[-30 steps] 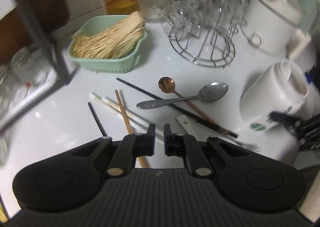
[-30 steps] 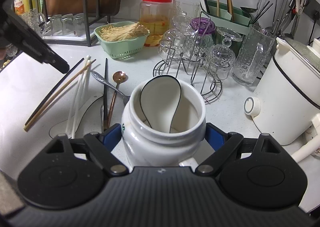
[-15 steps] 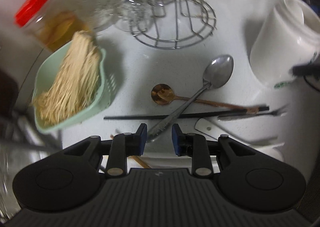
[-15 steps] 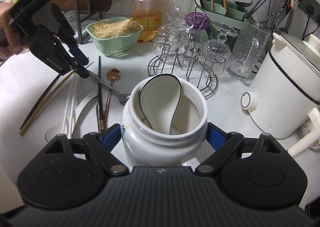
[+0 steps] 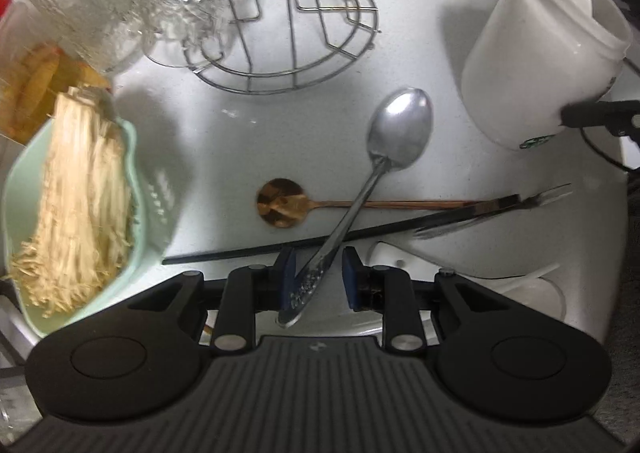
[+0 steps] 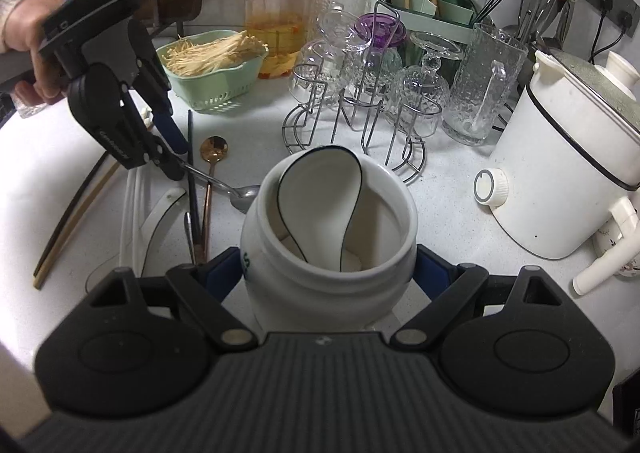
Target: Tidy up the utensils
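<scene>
My left gripper point(image 5: 316, 273) points down at the surface point(image 5: 280, 141), its jaws just narrowed but apart around the steel spoon's point(image 5: 384, 157) handle. My right gripper point(image 6: 328, 273) is clamped on the white jar point(image 6: 320, 253), which holds a white spoon point(image 6: 320, 197).

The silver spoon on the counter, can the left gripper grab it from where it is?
Probably yes. The silver spoon's handle already lies between the left gripper's blue pads, which have just been closing and do not look pressed on it yet. It rests on top of a black chopstick, so nothing covers it.
</scene>
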The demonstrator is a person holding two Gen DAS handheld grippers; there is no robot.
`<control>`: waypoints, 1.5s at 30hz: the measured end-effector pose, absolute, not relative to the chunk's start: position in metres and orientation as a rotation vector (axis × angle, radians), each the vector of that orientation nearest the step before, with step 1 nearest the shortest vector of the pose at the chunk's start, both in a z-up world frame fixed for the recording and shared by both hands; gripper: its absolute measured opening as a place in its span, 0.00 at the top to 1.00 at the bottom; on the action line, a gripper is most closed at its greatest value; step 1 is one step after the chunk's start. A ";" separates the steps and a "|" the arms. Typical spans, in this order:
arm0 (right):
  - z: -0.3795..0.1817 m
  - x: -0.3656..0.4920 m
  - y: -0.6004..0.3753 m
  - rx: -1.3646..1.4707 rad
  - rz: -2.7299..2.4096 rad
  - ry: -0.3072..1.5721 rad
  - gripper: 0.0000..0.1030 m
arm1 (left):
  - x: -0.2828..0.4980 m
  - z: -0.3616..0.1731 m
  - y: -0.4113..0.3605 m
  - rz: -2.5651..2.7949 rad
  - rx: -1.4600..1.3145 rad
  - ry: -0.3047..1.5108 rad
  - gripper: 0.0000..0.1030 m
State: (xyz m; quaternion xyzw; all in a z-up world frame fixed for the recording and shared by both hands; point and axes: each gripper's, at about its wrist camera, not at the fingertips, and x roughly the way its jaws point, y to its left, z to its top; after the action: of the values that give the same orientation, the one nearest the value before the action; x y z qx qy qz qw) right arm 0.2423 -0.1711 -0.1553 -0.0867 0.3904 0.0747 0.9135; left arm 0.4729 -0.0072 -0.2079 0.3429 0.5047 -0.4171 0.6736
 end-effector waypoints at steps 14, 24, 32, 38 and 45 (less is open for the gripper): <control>-0.159 0.243 -0.177 -0.161 0.185 0.793 0.11 | 0.442 -0.189 -0.020 -0.850 0.656 1.203 0.88; -0.163 0.243 -0.180 -0.154 0.209 0.775 0.11 | 0.439 -0.161 -0.015 -0.764 0.415 1.357 0.88; -0.166 0.243 -0.183 -0.155 0.230 0.770 0.11 | 0.435 -0.146 -0.015 -0.727 0.285 1.446 0.88; -0.166 0.243 -0.183 -0.161 0.238 0.770 0.11 | 0.438 -0.131 -0.017 -0.702 0.233 1.496 0.91; -0.168 0.244 -0.185 -0.157 0.253 0.773 0.11 | 0.440 -0.125 -0.028 -0.691 0.276 1.513 0.98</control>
State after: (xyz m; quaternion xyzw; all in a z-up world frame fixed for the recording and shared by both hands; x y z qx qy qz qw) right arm 0.2442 -0.1853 -0.1677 -0.0764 0.3758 0.1230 0.9153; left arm 0.4396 -0.0281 -0.1252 0.1223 0.6699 -0.3062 0.6652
